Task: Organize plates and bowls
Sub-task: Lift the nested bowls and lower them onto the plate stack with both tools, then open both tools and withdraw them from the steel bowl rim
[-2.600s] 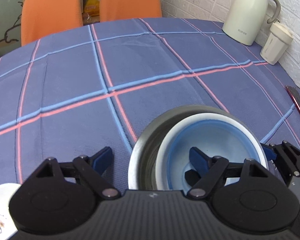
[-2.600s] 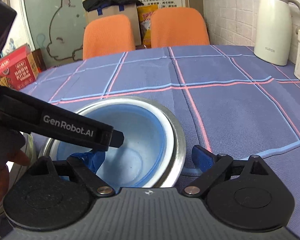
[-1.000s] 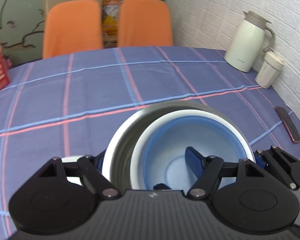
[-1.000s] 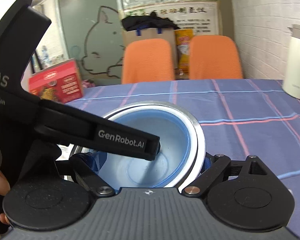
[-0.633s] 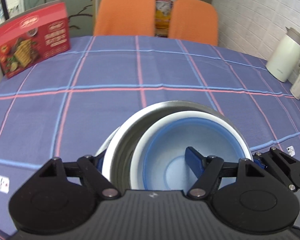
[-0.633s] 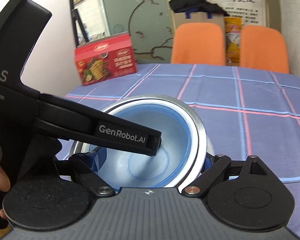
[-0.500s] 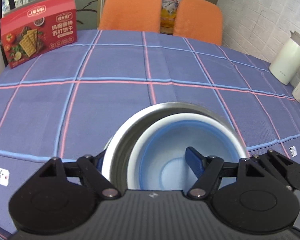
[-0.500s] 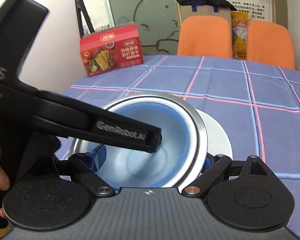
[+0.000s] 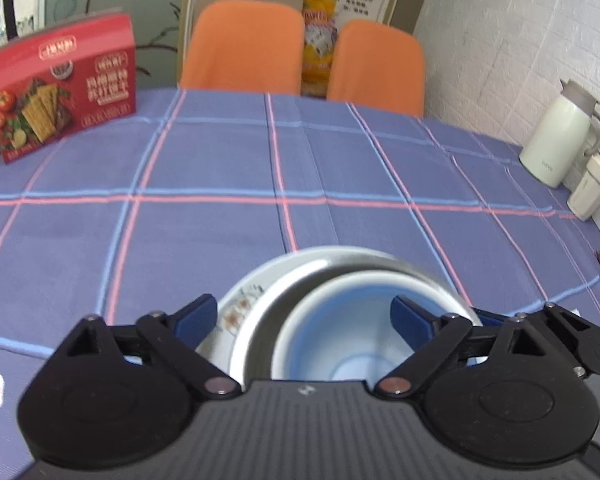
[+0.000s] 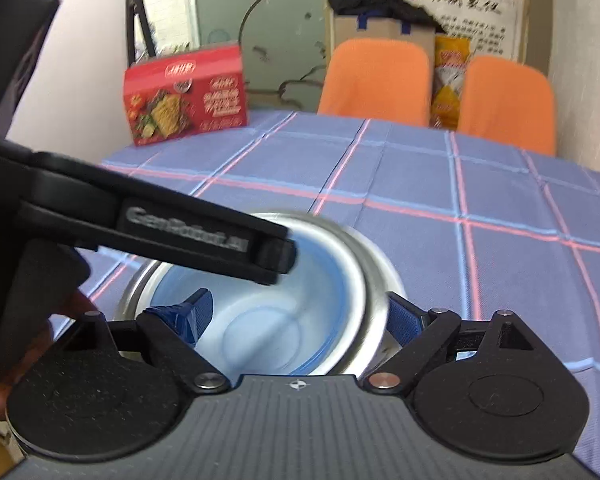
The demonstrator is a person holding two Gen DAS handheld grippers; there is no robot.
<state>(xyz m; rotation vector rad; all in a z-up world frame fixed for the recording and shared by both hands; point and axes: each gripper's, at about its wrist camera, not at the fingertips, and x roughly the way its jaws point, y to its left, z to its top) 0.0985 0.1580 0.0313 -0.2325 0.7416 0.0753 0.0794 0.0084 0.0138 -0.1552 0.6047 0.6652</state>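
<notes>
Two bowls nested, blue bowl [image 9: 340, 344] inside steel bowl [image 9: 254, 336], over floral plate [image 9: 236, 300] on checked tablecloth [image 9: 220, 232]. Straddled at left by left gripper [image 9: 304, 316], spread wide, outer finger clear of the rim. Straddled opposite by right gripper [image 10: 298, 316], presumably steadying the stack onto the plate; clamped or slack, impossible to tell through blur.

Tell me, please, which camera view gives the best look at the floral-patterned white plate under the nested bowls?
The left wrist view: the floral-patterned white plate peeks out left of the steel bowl, its brown flower print visible. In the right wrist view, the steel bowl and blue bowl cover it; no plate shows.
</notes>
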